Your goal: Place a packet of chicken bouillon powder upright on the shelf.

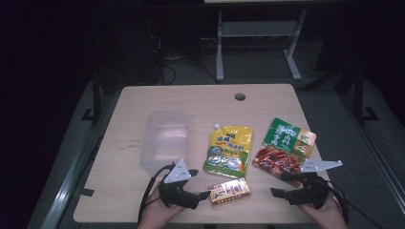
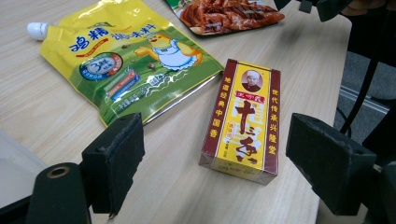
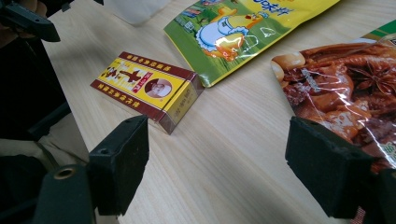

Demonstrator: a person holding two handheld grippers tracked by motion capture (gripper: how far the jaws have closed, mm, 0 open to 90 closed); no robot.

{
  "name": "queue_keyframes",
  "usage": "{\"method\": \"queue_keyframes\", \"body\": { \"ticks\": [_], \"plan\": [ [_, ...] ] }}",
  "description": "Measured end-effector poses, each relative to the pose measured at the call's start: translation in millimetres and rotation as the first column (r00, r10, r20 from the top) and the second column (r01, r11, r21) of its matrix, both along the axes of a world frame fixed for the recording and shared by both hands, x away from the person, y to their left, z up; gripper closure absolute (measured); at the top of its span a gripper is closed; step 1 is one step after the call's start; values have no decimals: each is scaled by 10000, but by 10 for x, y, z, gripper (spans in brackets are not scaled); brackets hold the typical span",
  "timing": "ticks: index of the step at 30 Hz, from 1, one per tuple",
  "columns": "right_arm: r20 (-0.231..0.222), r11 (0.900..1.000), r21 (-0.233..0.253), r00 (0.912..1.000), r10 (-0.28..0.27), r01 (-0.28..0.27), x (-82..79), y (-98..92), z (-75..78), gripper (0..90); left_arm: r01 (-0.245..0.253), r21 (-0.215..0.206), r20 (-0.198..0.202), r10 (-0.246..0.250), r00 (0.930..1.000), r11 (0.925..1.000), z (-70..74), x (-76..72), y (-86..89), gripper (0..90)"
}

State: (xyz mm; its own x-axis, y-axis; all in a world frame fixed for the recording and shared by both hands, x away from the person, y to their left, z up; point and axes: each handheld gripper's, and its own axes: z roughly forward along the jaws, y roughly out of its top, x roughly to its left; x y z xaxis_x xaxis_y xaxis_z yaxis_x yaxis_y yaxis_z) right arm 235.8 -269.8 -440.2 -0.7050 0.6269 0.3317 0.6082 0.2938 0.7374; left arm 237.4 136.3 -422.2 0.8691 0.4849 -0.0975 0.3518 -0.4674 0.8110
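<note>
- The left tool [image 1: 203,194] is low at the near edge of the tabletop [image 1: 200,100]. Its jaws are spread wide apart and hold nothing.
- Right in front of it lies a small red and yellow box [image 2: 243,120]. The box lies flat on its big side, between the two jaws but a bit farther out. The left tool's pads [image 2: 114,161] are not touching it.
- I think the left tool is lined up this way so it can slide ahead and pinch the box by its long sides.
- The right tool [image 1: 282,187] is also spread open and empty. It sits near the right side, just next to a shiny bag with a picture of brown meat [image 3: 348,100].
- A yellow and green pouch with a white cap [image 1: 229,150] lies between the box and the meat bag, a little farther back. One corner of it is close to the box, so the left tool should take care not to bump it.
- A clear plastic tub [image 1: 165,140] stands on the left, behind the left tool. It looks empty, so maybe the food packs are meant to go in there.
</note>
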Motion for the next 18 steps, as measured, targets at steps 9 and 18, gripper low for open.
{"method": "queue_keyframes", "body": {
  "ticks": [9,18],
  "plan": [
    [-36,9999,31,9999,147,-147,58,15,30,191,117,105,-258,-114,9996,9999,33,90,-60,231],
    [53,9990,327,9995,309,-311,130,90,201,210,-10,527,-393,31,9992,9986,116,188,-147,314]
  ]
}}
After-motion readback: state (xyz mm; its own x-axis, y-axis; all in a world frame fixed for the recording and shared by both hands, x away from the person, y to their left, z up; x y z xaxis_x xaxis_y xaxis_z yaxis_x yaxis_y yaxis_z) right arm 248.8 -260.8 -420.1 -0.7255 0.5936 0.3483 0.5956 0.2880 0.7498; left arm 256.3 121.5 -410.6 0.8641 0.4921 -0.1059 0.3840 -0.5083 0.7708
